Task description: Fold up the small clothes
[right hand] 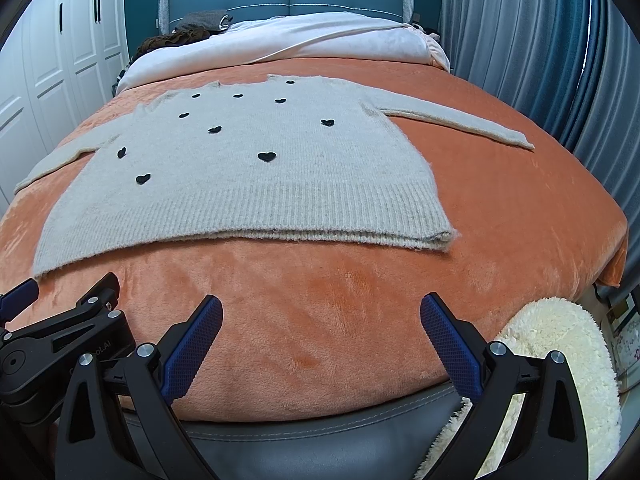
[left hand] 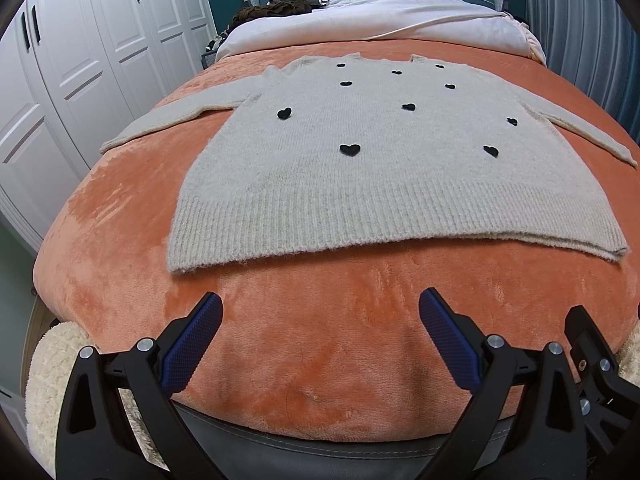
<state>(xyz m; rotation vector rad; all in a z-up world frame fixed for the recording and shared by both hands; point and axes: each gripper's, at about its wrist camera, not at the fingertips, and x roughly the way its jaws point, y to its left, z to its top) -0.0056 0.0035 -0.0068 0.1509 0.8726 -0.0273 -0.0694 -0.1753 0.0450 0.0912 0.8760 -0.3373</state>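
Note:
A beige knit sweater [left hand: 360,168] with black hearts lies flat, front up, on an orange blanket [left hand: 320,340], both sleeves spread out to the sides and the ribbed hem toward me. It also shows in the right wrist view [right hand: 248,184]. My left gripper [left hand: 320,312] is open and empty, hovering over the blanket short of the hem. My right gripper [right hand: 320,316] is open and empty, also short of the hem, to the right of the left one. The left gripper's body [right hand: 60,332] shows at the lower left of the right wrist view.
The bed carries a white duvet [left hand: 380,20] and dark clothes [left hand: 280,6] near the blue headboard. White wardrobes [left hand: 80,60] stand on the left, blue curtains [right hand: 540,60] on the right. A fluffy cream cushion [right hand: 560,360] sits at the bed's foot.

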